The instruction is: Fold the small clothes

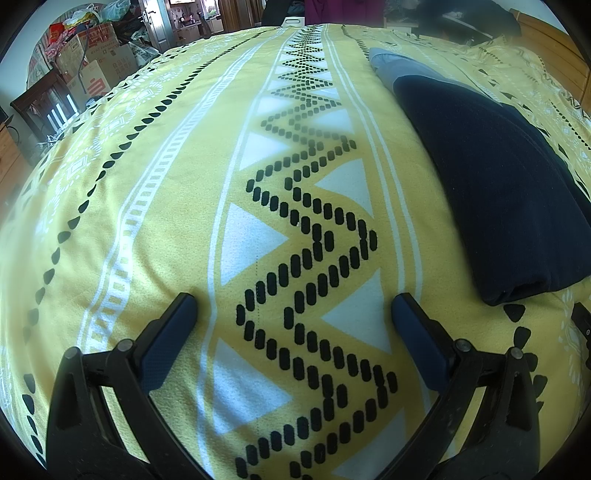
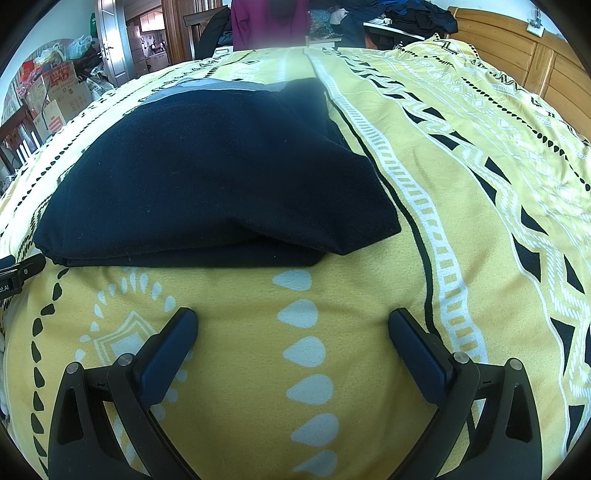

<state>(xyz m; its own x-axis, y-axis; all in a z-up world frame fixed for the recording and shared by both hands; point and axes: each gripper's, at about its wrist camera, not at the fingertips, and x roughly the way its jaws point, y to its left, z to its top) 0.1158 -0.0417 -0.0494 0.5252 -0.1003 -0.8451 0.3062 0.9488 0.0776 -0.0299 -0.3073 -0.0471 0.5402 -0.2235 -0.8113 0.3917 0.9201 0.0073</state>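
A dark navy garment with a grey-blue far part [image 1: 491, 177] lies folded on the yellow patterned bedspread [image 1: 184, 206]. In the left wrist view it is to the right of my left gripper [image 1: 293, 306], which is open, empty and low over the spread. In the right wrist view the garment [image 2: 207, 177] lies just ahead of my right gripper [image 2: 293, 321], which is open, empty and a short way short of the folded near edge. The left gripper's edge [image 2: 18, 273] shows at the far left of the right wrist view.
Cardboard boxes and bags [image 1: 92, 55] are piled past the bed's left side. A person in a purple top [image 2: 269, 22] stands at the far end. A wooden headboard [image 2: 517, 48] and piled dark clothes [image 2: 406, 14] are at the right.
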